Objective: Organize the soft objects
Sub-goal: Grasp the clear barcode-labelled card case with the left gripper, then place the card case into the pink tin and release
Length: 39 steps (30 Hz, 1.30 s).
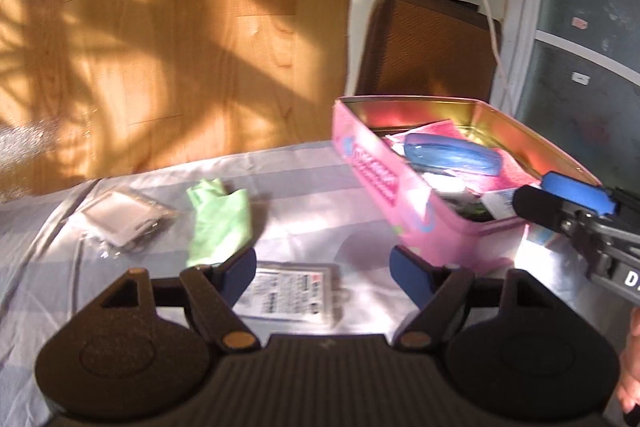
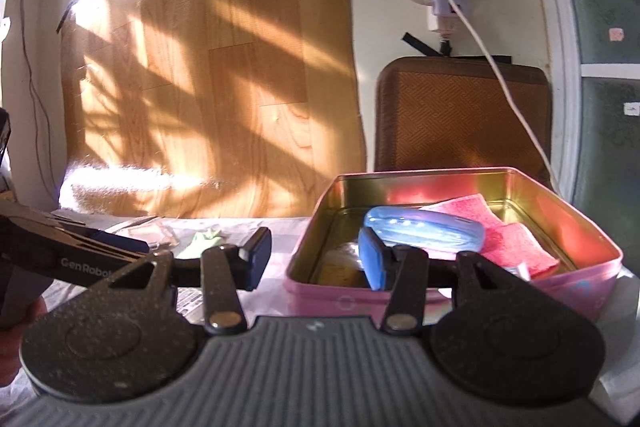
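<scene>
Left gripper point(image 1: 323, 273) jaws spread, empty, above clear packet point(image 1: 294, 293) on surface. Right gripper point(image 2: 314, 259) jaws apart, empty, before pink tin point(image 2: 452, 289). Green cloth point(image 1: 220, 223) beside packet.

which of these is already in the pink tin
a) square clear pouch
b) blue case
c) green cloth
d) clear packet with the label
b: the blue case lies inside the pink tin on a pink cloth; the green cloth and both packets sit out on the sheet.
</scene>
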Each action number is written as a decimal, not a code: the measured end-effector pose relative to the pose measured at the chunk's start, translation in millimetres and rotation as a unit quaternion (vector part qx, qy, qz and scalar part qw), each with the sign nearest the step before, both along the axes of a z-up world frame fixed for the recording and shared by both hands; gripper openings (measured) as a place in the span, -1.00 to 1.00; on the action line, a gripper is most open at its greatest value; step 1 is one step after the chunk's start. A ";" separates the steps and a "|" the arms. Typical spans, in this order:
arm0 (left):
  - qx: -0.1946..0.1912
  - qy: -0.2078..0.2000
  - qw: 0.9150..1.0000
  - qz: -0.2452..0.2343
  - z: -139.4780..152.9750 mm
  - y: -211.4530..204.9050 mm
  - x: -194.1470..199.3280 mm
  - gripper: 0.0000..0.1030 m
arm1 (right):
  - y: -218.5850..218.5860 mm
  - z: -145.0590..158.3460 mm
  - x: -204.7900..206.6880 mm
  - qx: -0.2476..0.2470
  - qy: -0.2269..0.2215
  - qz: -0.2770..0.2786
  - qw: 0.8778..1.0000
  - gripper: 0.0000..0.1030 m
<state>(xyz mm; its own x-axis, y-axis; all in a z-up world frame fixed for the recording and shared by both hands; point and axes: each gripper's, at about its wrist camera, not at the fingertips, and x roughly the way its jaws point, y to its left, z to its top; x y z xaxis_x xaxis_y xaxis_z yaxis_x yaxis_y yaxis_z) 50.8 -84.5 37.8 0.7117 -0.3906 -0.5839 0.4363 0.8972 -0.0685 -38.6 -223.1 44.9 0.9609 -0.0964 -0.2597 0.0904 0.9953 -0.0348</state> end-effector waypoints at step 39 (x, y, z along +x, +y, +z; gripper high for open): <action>-0.195 0.174 0.965 0.002 -52.9 88.0 24.3 -0.01 | 52.1 -59.5 74.6 0.062 0.200 0.153 0.966 0.37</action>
<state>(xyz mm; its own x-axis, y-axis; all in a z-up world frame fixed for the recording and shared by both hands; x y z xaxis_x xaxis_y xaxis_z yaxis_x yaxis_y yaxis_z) 75.0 3.4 -15.0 0.5009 -0.6273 -0.5963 0.3235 0.7747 -0.5433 36.0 -171.0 -14.5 0.7596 0.2319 -0.6076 -0.2052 0.9720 0.1144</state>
